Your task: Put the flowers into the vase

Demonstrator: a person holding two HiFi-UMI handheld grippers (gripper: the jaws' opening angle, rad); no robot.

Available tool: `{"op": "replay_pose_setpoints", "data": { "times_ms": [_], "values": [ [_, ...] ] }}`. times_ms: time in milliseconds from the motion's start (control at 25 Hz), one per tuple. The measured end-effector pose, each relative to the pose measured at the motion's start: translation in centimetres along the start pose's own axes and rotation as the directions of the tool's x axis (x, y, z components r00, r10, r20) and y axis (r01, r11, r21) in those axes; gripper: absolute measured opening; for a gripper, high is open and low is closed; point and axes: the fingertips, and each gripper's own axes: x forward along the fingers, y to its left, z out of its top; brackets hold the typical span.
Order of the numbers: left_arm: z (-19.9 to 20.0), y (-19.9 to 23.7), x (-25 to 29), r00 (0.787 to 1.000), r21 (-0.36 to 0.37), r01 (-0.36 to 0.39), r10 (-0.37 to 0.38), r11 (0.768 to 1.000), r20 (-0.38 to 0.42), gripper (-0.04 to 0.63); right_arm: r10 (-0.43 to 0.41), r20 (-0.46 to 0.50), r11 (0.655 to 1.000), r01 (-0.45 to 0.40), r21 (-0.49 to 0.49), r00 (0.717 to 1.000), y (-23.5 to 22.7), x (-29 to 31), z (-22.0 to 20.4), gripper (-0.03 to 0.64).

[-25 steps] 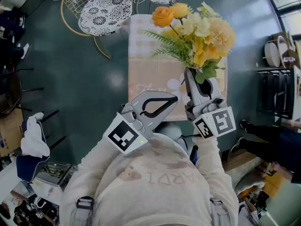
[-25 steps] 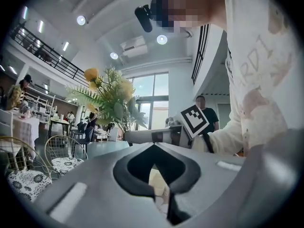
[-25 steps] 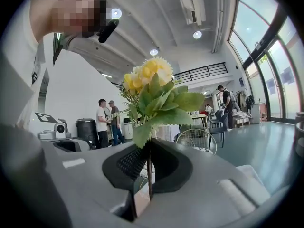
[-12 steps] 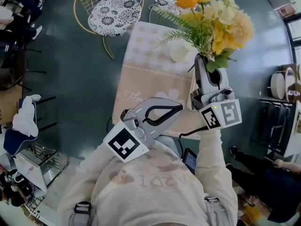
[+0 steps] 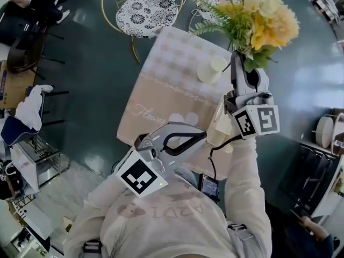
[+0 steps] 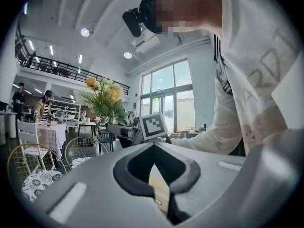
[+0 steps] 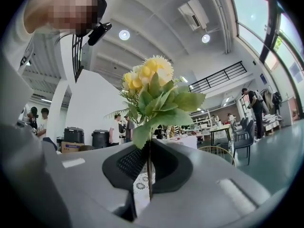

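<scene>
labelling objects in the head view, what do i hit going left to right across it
white cloth → patterned chair → vase → right gripper holding the flowers → plates

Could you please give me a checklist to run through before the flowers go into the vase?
1. Right gripper jaws closed on the stems of the yellow and orange artificial flower bunch: ok.
2. Small cream vase on the checked-cloth table, mouth unblocked: ok.
3. Stems above vase mouth: not ok, bunch is off to its right.
4. Left gripper empty, jaws together: ok.
5. Vase stable enough unheld: cannot tell.
</scene>
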Motion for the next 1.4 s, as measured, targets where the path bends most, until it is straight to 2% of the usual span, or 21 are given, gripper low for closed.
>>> {"op": "replay_pose_setpoints", "data": {
  "times_ms": [200, 400, 640, 800, 1400],
  "values": [
    [-1.4, 0.0, 0.9, 0.999, -0.017, -0.018, 0.018, 1.0, -0.046, 0.001, 0.014, 0.008, 1.0, -0.015, 0.019, 1.0, -1.4, 1.7, -2.3, 0.046],
    [-2.3, 1.0, 1.4, 0.997, -0.028, -0.033, 0.031, 0.999, -0.074, 0.0, -0.005, -0.016, 1.0, 0.005, 0.023, 1.0, -2.2, 2.2, -5.6, 0.049],
    [-3.9, 1.3, 1.6, 0.996, -0.037, -0.047, 0.044, 0.998, -0.077, 0.001, -0.034, -0.027, 0.998, 0.035, 0.043, 0.999, -2.3, 1.2, -9.3, 0.051],
    [-4.5, 1.3, 1.5, 0.992, -0.051, -0.04, 0.034, 0.998, -0.119, 0.001, -0.044, -0.046, 0.999, 0.045, 0.025, 0.998, -2.2, 0.9, -10.9, 0.051],
    [-4.9, 2.2, 1.1, 0.991, -0.068, -0.068, 0.059, 0.995, -0.124, 0.001, -0.128, -0.162, 0.991, 0.12, -0.056, 0.978, -2.1, 0.2, -15.0, 0.083]
  ]
}}
